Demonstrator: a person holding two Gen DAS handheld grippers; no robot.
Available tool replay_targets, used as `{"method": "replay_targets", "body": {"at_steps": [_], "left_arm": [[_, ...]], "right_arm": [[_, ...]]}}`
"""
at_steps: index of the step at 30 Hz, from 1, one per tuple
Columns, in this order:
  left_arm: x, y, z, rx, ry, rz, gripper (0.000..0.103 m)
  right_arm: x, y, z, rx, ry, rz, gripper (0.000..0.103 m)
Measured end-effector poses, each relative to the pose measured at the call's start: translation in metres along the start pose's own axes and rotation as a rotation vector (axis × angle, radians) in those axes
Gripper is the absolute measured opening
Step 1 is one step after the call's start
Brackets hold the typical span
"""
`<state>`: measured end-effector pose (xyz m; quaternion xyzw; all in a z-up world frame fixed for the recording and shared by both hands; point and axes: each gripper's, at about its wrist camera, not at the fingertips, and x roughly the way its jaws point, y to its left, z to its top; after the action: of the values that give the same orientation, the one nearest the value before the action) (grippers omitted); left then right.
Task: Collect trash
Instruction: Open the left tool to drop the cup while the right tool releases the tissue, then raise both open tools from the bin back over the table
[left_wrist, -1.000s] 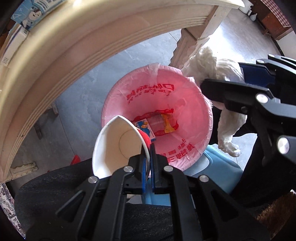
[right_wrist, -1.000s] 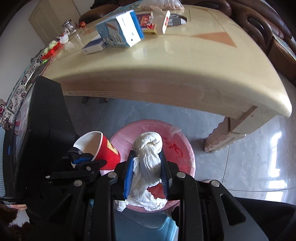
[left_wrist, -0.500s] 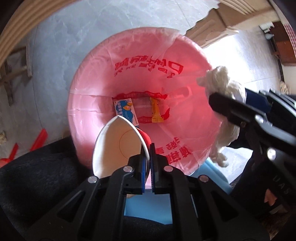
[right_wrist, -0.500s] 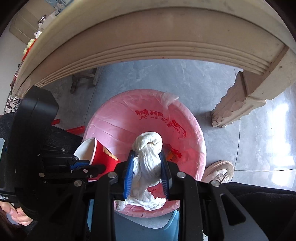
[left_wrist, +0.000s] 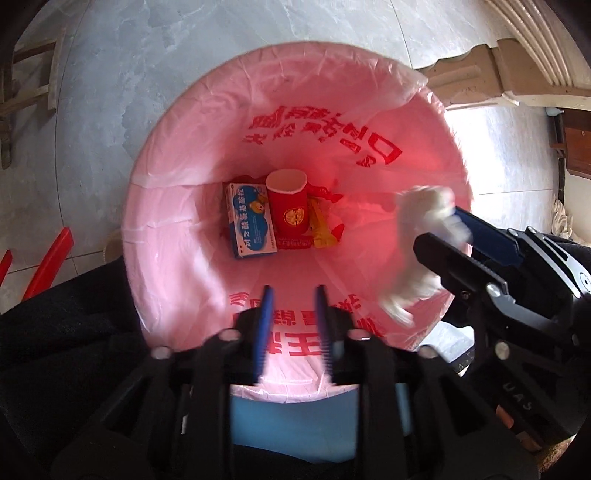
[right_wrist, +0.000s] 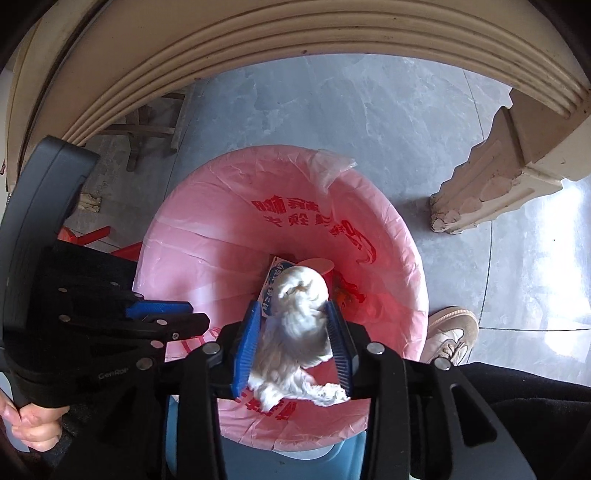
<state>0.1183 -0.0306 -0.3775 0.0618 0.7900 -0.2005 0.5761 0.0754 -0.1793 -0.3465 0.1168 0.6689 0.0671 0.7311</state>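
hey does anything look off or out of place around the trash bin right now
Nothing stands out. The red paper cup lies at the bottom of the pink-lined bin, and the white tissue wad sits between the right gripper's opening jaws above it.

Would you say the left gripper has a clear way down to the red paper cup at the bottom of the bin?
Probably yes: the left gripper, jaws opening and empty, hangs over the bin liner, with nothing between it and the red paper cup.

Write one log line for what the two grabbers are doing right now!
left gripper: opening, empty | red paper cup: in pink-lined bin | right gripper: opening, white tissue wad between fingers over bin
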Motion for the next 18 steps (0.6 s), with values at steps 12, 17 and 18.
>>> {"method": "replay_targets", "body": {"at_steps": [12,17,18], "left_arm": [[-0.012,0.004,0.0,-0.011,-0.048,0.063,0.06],[-0.017,0.003,-0.004,-0.001,-0.062,0.079,0.061],[-0.018,0.002,-0.005,0.001,-0.066,0.081,0.061]], "right_arm": [[-0.003,-0.001,0.0,0.012,-0.014,-0.017,0.055],[-0.011,0.003,-0.003,-0.009,-0.035,-0.025,0.056],[-0.013,0.003,-0.004,-0.012,-0.041,-0.027,0.056]]}}
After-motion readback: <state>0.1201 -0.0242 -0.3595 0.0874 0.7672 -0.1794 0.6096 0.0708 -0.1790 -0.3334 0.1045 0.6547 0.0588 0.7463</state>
